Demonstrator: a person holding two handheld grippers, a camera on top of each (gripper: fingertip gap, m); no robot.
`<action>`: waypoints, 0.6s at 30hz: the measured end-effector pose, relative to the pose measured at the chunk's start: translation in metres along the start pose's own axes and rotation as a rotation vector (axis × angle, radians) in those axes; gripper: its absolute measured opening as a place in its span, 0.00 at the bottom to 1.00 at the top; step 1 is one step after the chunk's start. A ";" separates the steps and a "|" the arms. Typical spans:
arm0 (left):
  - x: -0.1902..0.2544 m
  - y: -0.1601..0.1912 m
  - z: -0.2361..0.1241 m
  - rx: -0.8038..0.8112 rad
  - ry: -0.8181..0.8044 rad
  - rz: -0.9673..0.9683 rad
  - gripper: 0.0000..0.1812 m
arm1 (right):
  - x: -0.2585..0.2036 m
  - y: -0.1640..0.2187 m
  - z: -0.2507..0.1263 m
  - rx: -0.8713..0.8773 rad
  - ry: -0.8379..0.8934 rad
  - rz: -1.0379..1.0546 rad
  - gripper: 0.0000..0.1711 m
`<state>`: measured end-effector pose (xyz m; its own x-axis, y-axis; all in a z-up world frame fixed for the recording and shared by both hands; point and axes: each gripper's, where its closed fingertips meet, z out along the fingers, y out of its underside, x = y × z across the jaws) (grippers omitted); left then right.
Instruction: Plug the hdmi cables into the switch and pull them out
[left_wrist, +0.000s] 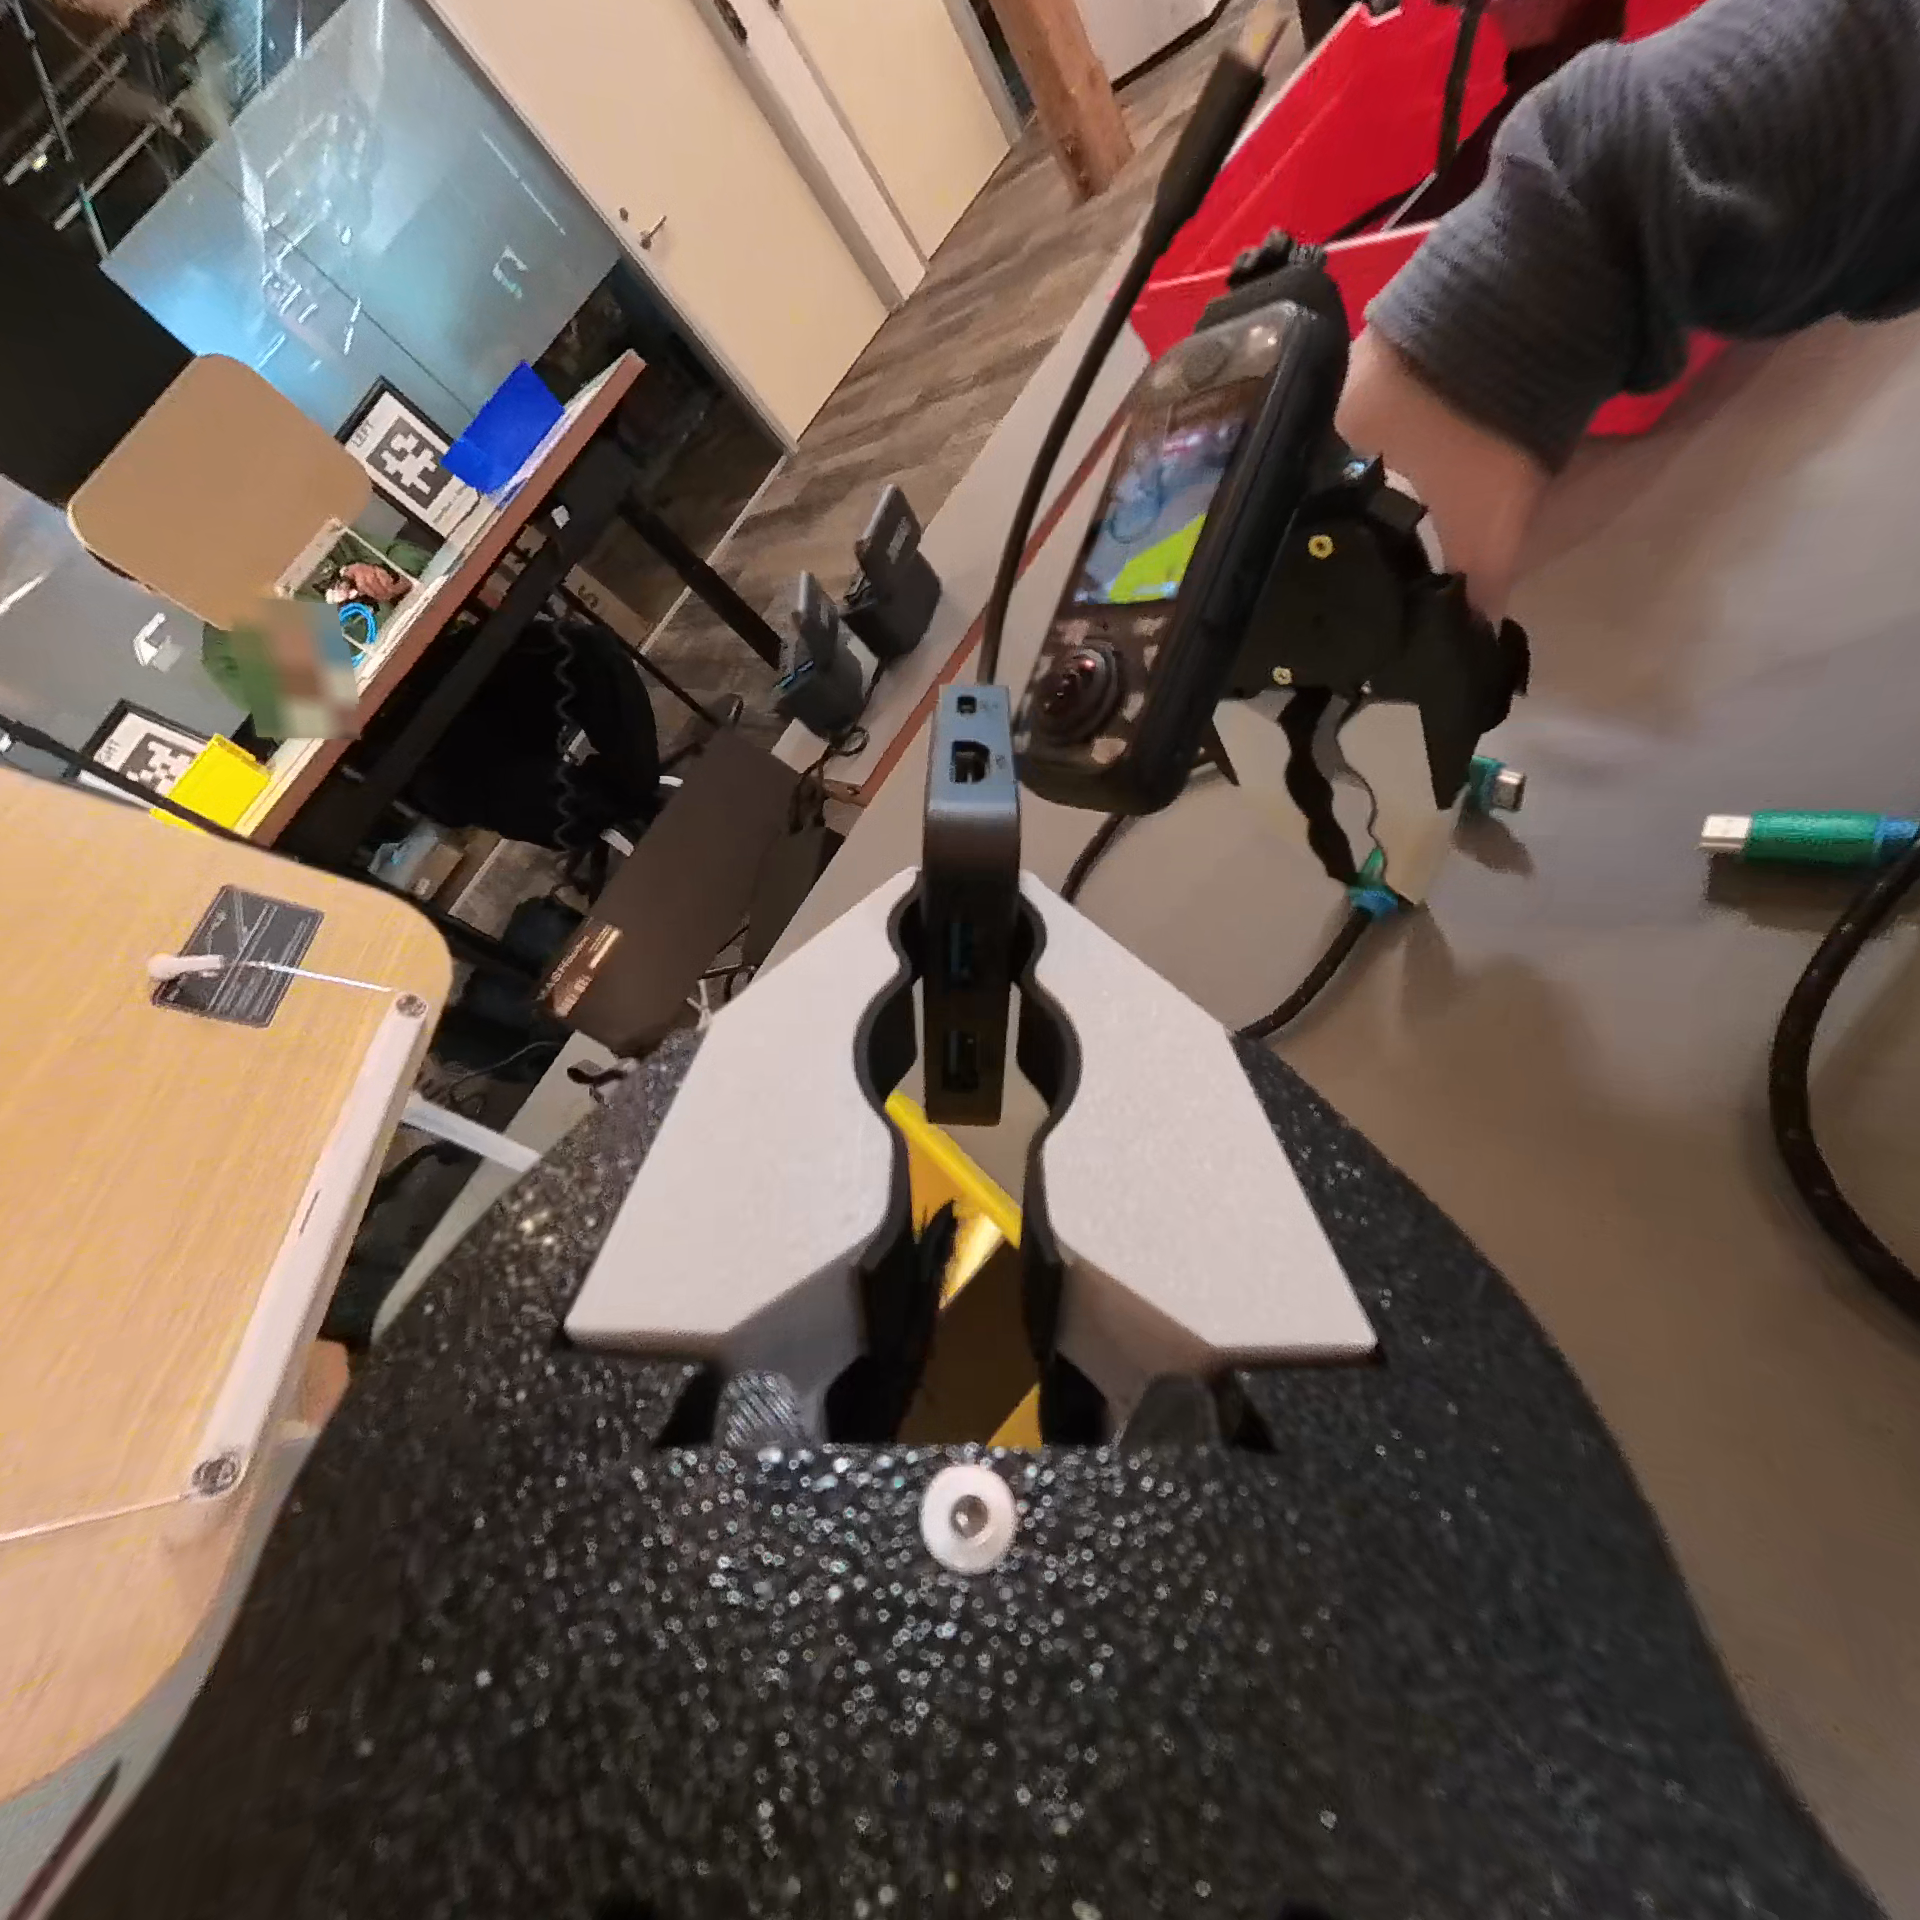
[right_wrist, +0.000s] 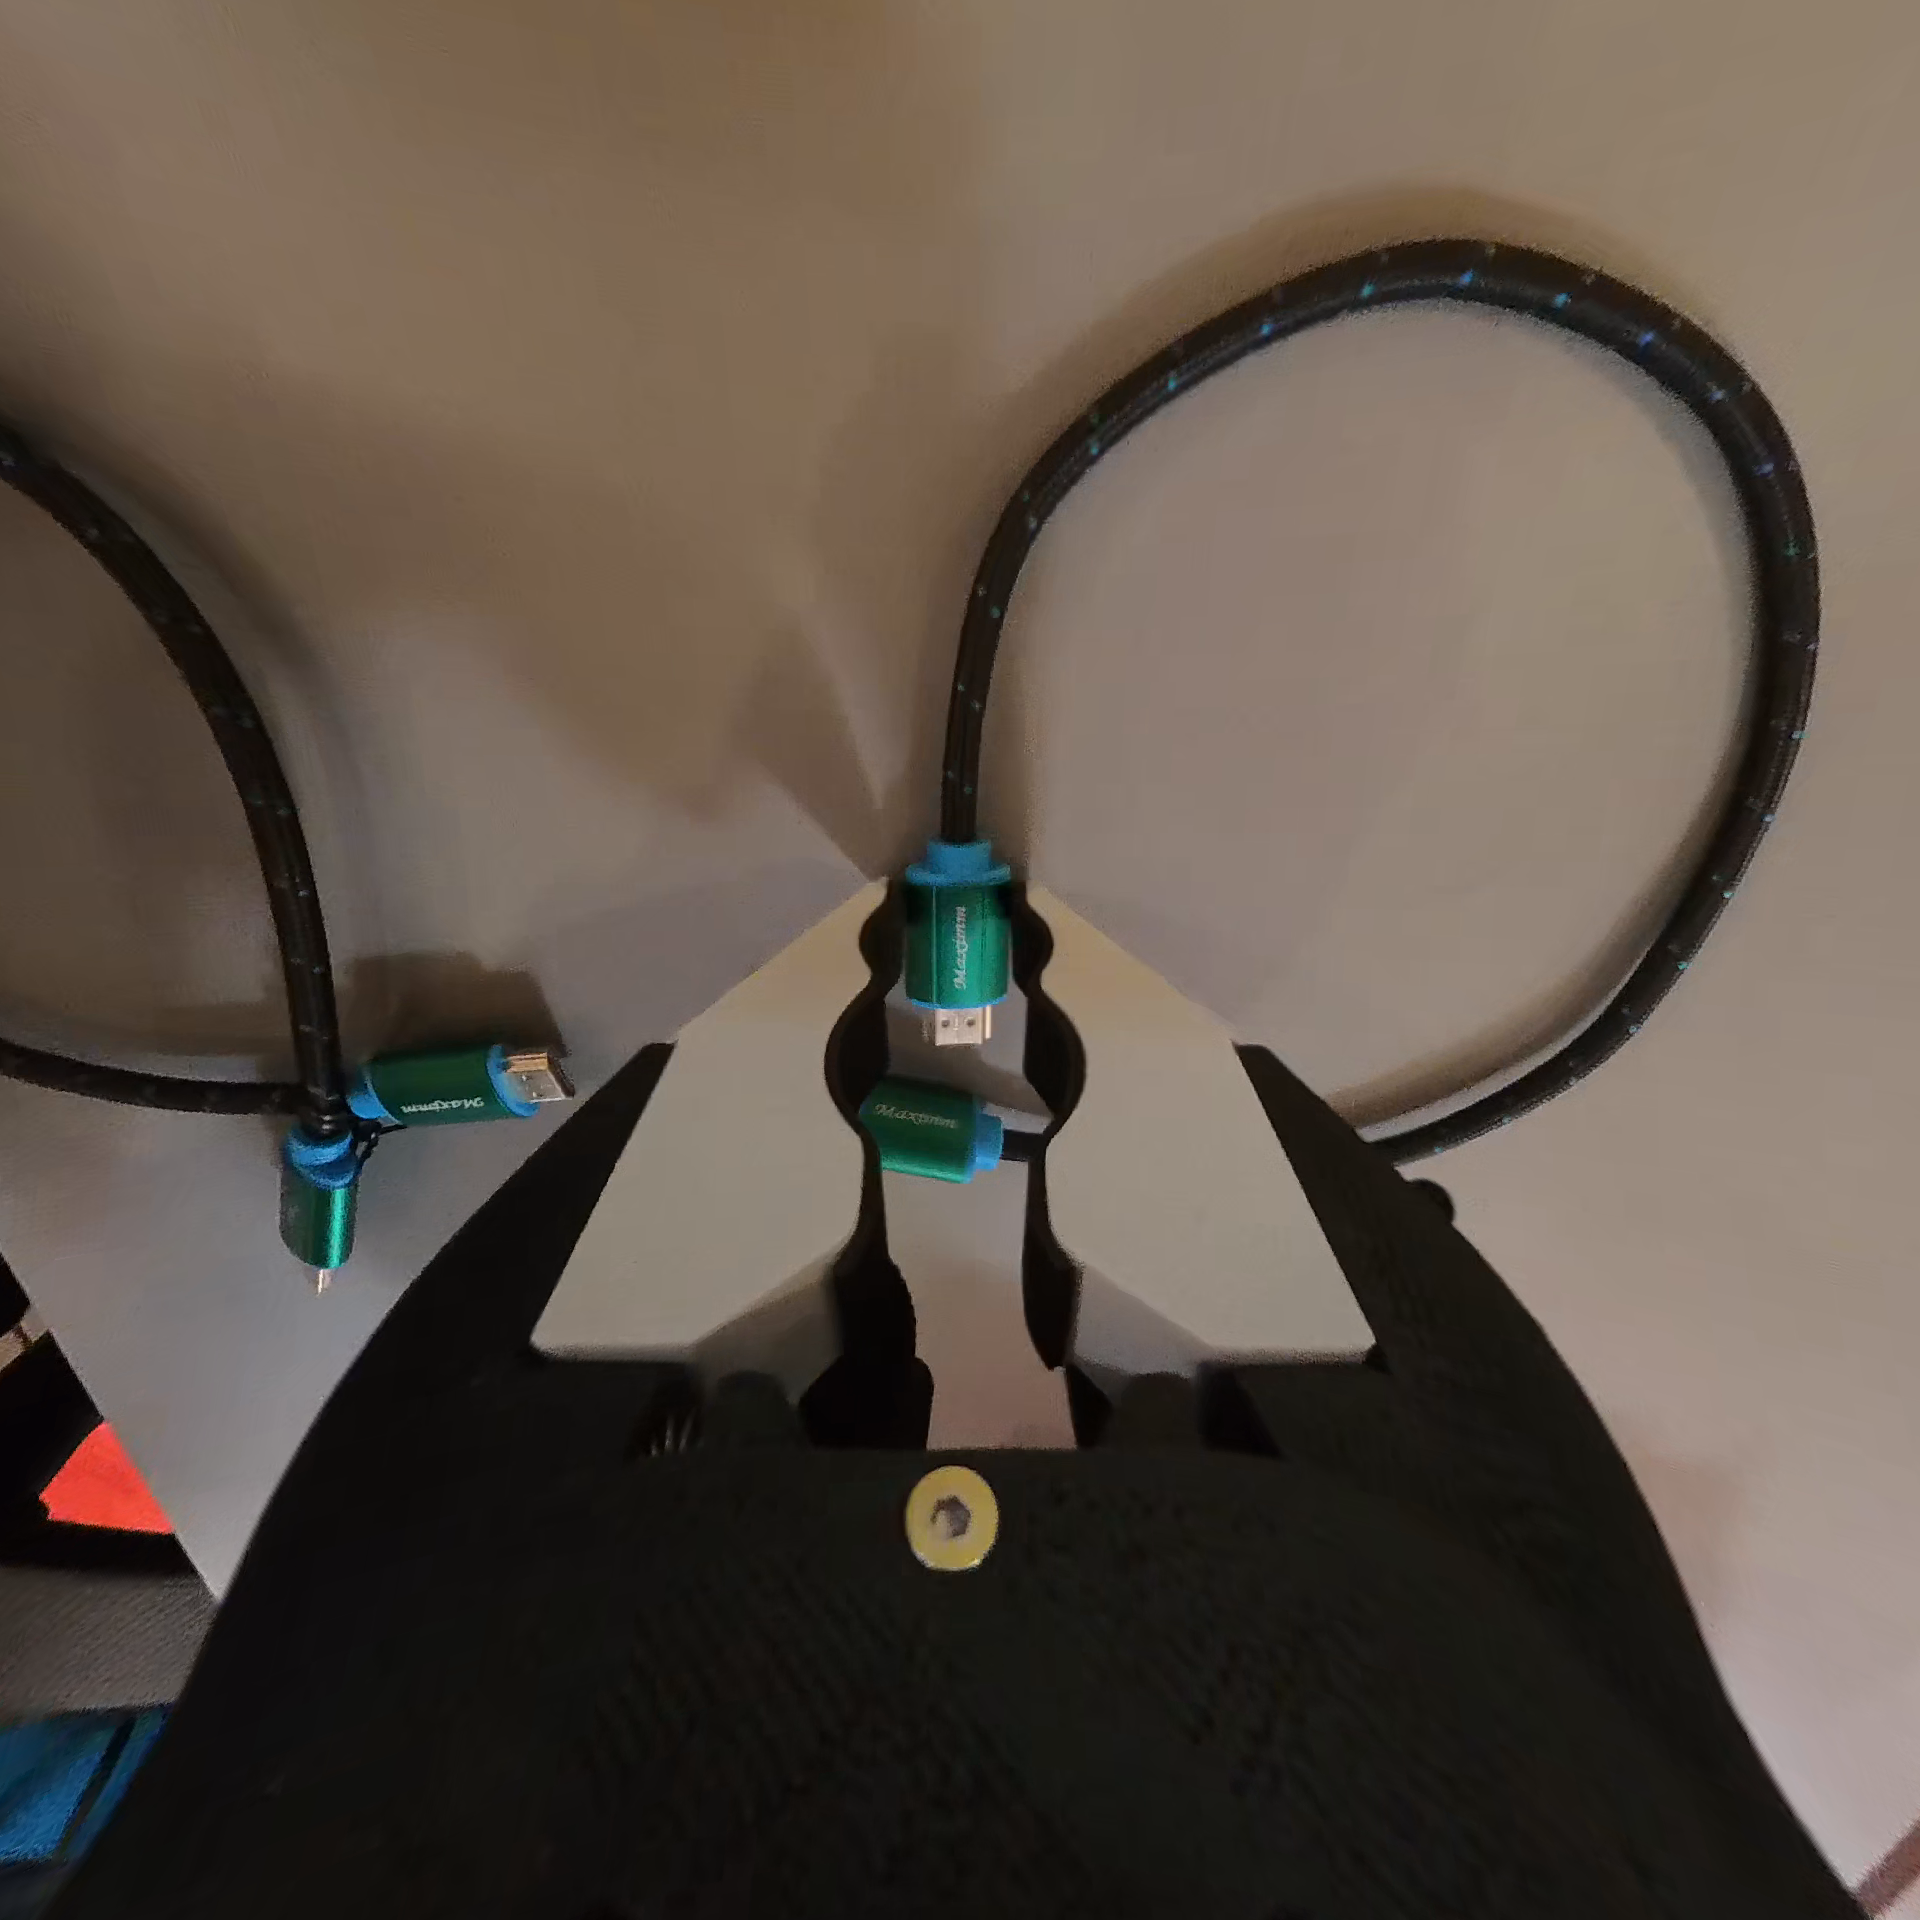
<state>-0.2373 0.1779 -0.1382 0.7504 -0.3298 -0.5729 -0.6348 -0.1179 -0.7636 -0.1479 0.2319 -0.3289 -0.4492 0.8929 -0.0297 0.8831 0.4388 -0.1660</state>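
Note:
My left gripper (left_wrist: 966, 904) is shut on a thin dark grey switch (left_wrist: 971, 831), held edge-on with its ports showing. A thin black lead (left_wrist: 1049, 436) rises from the switch's far end. My right gripper (right_wrist: 956, 914) is shut on a green HDMI plug (right_wrist: 956, 945) with a blue collar, its metal end pointing back at the camera. Its braided cable (right_wrist: 1766, 623) loops away to the right. In the left wrist view the right gripper's camera body (left_wrist: 1195, 582) stands just right of the switch, held by a hand (left_wrist: 1455, 468).
Three more green plugs lie on the grey table (right_wrist: 623, 416): one below my right fingers (right_wrist: 935, 1127) and two at the left (right_wrist: 457, 1091), (right_wrist: 317, 1216). A loose plug (left_wrist: 1808, 836) and a red bin (left_wrist: 1351, 156) show in the left wrist view. A wooden panel (left_wrist: 156, 1143) is at the left. The tips of one gripper are about 20 centimeters away from the tips of the other.

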 end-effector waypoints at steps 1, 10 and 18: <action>-0.004 0.000 -0.002 0.004 -0.014 -0.020 0.06 | 0.000 0.000 0.000 -0.007 0.000 0.003 0.11; -0.050 0.018 -0.025 -0.074 -0.250 -0.189 0.06 | 0.011 -0.015 -0.042 0.544 -0.059 0.311 0.11; -0.016 0.008 -0.006 -0.158 -0.153 -0.244 0.06 | 0.002 -0.009 -0.164 1.395 -0.052 0.584 0.11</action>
<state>-0.2554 0.1767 -0.1340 0.8955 -0.1309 -0.4254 -0.4442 -0.3238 -0.8354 -0.1348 0.2466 -0.1658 -0.1214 0.8854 -0.4488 0.1155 -0.4364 -0.8923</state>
